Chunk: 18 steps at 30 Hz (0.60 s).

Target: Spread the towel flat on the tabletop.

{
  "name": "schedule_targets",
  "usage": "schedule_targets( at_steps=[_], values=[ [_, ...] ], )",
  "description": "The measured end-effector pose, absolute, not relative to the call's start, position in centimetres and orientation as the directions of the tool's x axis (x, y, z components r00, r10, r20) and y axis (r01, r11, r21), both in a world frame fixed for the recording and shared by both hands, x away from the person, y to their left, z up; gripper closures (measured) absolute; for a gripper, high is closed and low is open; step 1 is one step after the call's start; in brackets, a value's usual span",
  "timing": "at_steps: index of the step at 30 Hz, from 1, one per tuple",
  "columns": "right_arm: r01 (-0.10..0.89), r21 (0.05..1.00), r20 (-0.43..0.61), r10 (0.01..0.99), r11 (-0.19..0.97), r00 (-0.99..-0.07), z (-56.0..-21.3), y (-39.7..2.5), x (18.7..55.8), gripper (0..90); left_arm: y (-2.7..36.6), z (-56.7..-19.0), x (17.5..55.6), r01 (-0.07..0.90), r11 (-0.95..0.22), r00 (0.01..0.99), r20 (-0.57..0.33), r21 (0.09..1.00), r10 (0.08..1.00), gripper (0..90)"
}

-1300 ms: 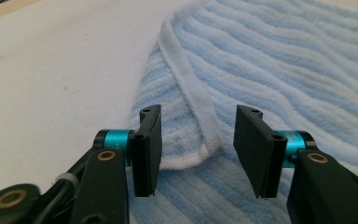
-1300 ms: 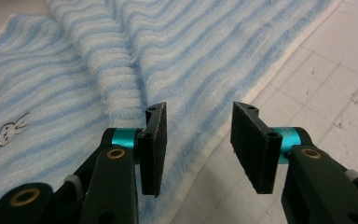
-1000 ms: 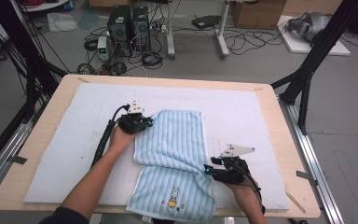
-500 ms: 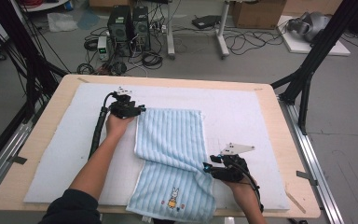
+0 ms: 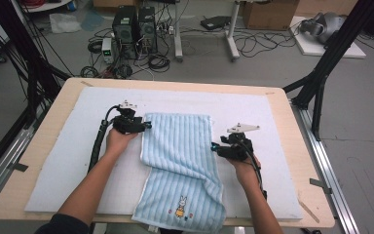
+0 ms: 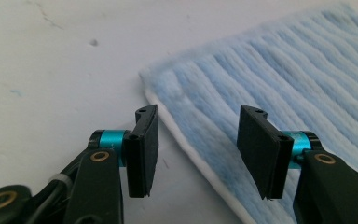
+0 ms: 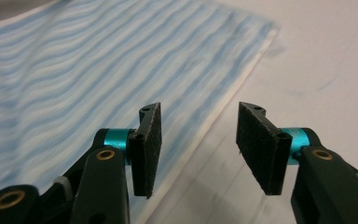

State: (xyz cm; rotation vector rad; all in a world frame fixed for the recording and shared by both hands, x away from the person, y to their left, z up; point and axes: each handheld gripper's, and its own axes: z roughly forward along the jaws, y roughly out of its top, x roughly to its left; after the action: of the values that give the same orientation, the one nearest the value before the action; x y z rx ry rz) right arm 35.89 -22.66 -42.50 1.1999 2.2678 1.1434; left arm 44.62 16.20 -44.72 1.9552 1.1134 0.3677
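A light blue striped towel (image 5: 180, 165) lies on the white mat, its near end with a small rabbit picture hanging over the table's front edge. My left gripper (image 5: 146, 126) sits at the towel's far left corner, open, its jaws straddling the white hem of the towel (image 6: 261, 93) low over the mat. My right gripper (image 5: 215, 147) rests at the towel's right edge, open, with the hem of the towel (image 7: 74, 74) running between its jaws. Neither holds anything.
The white mat (image 5: 253, 117) covers most of the wooden table (image 5: 299, 146). Beyond the table's far edge the floor carries computer boxes (image 5: 131, 24), cables and black frame legs (image 5: 321, 73).
My left gripper has moved from the towel's left side up toward its far left corner. My right gripper has moved up along the towel's right edge.
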Motion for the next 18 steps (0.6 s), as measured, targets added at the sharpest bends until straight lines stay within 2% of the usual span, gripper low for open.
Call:
schedule_targets(
  at_steps=[5,7,9,12,18],
  values=[
    [0.581,0.752,0.072,0.837,0.311,-0.542,-43.3,-21.7,39.4,47.3,15.5,-45.0,44.0,0.561,-0.262,0.571,-0.138,0.786,0.809,48.3],
    [0.594,0.748,0.074,0.851,0.297,-0.519,-43.7,-21.2,40.6,47.1,15.4,-45.1,43.8,0.551,-0.272,0.567,-0.115,0.789,0.816,51.0],
    [0.598,0.744,0.064,0.86,0.297,-0.506,-44.0,-20.9,41.6,47.2,15.3,-45.1,43.7,0.54,-0.285,0.558,-0.084,0.792,0.825,60.0],
    [0.607,0.756,0.088,0.882,0.244,-0.464,-44.4,-20.8,43.0,55.2,15.3,-45.1,43.8,0.539,-0.285,0.565,-0.088,0.793,0.821,83.3],
    [0.605,0.743,0.058,0.874,0.286,-0.483,-44.8,-20.3,43.8,79.8,15.1,-45.0,44.5,0.545,-0.287,0.56,-0.087,0.788,0.824,85.3]
  ],
)
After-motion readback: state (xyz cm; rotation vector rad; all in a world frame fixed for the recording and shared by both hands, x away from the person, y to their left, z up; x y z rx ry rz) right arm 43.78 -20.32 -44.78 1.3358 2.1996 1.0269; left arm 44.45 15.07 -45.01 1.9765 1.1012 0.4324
